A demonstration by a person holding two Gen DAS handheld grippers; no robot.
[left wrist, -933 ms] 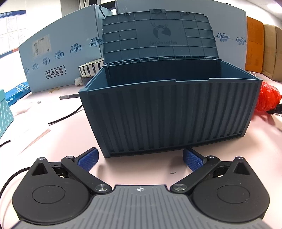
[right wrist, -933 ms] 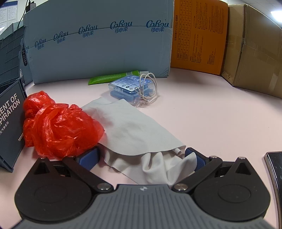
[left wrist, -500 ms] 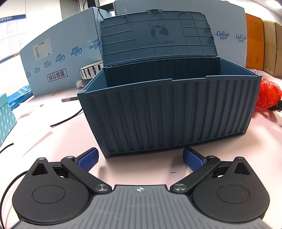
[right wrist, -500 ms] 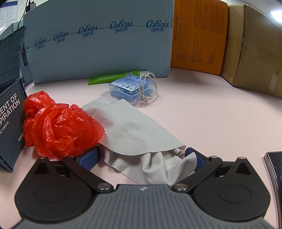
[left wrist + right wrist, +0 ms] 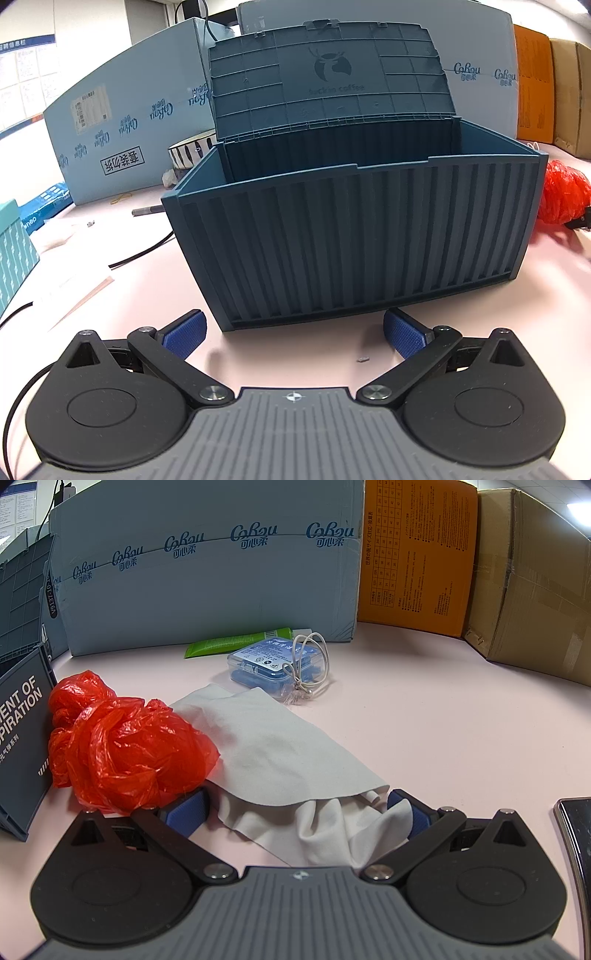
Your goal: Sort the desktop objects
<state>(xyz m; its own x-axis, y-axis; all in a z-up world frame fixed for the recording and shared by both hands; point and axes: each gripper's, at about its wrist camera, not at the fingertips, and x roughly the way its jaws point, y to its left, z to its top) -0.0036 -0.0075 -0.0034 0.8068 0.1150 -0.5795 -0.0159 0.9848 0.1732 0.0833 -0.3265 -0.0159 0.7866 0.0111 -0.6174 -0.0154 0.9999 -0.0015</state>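
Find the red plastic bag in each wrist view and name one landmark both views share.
Left wrist: the red bag sits at the far right edge, just past the right end of the blue bin.
Right wrist: the red bag lies left of centre, on the grey cloth, near the open right gripper.
Shared landmark: the bin, whose end wall shows at the right view's left edge.

We note both units match: left gripper [image 5: 293, 330] and right gripper [image 5: 295, 814] each carry blue textured fingertip pads [image 5: 184, 334] on black linkage arms, silver pivot screws behind the fingers, round black housings, and a ribbed grey body.
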